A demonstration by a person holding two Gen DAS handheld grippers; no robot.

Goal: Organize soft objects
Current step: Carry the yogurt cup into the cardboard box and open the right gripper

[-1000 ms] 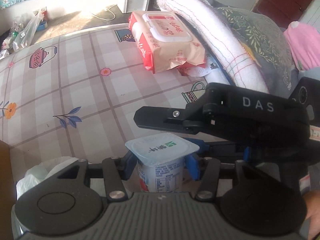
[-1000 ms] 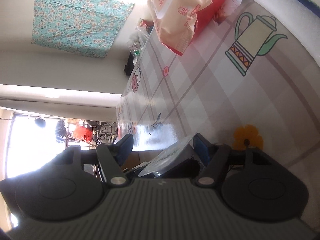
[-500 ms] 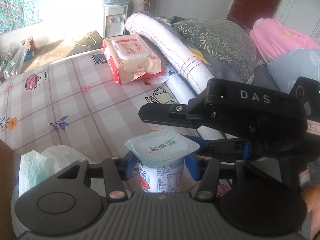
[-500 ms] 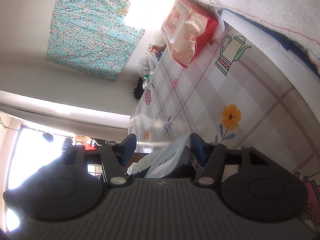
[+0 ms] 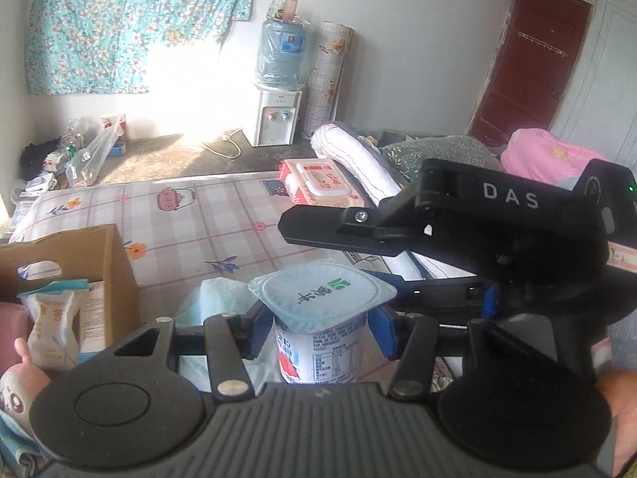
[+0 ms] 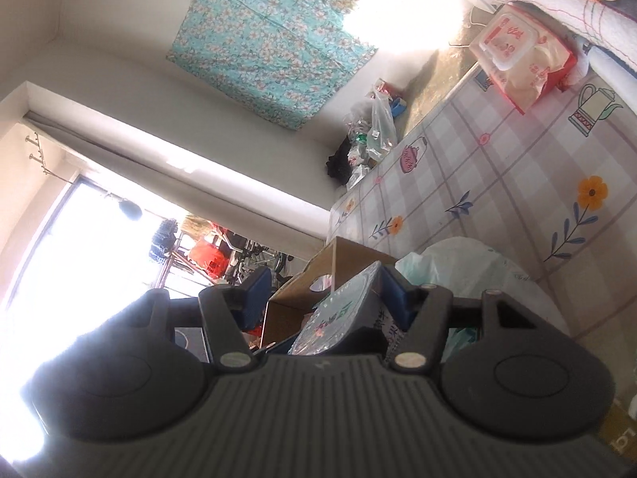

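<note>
Left wrist: yogurt cup clamped between left tool pads.

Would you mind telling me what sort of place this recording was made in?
Probably a room in a home, used for sleeping: rolled bedding and a pillow beside a patterned mat, a water dispenser against the wall, a floral curtain.
</note>
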